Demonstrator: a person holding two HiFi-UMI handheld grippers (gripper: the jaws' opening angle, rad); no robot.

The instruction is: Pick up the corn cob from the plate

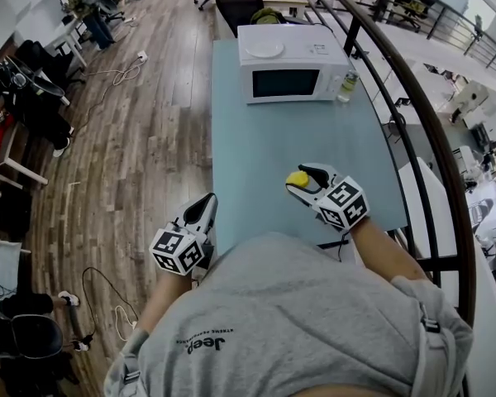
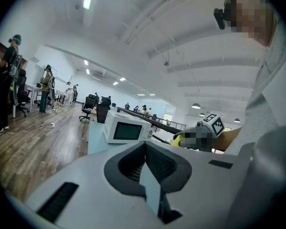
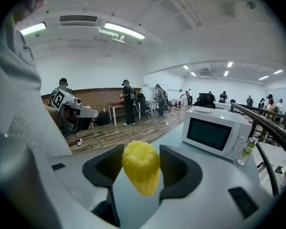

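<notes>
In the head view the person's grey shirt (image 1: 298, 321) covers the tabletop's (image 1: 264, 155) near end, and the fingers (image 1: 317, 172) of the right gripper (image 1: 297, 179) hide most of the corn cob (image 1: 295, 177).

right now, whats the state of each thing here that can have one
right gripper: shut on the corn cob
corn cob: gripped between the jaws, in the air
left gripper: jaws together, nothing in them
microwave: door closed
plate: on top of the microwave, looks bare
bottle: upright beside the microwave
</notes>
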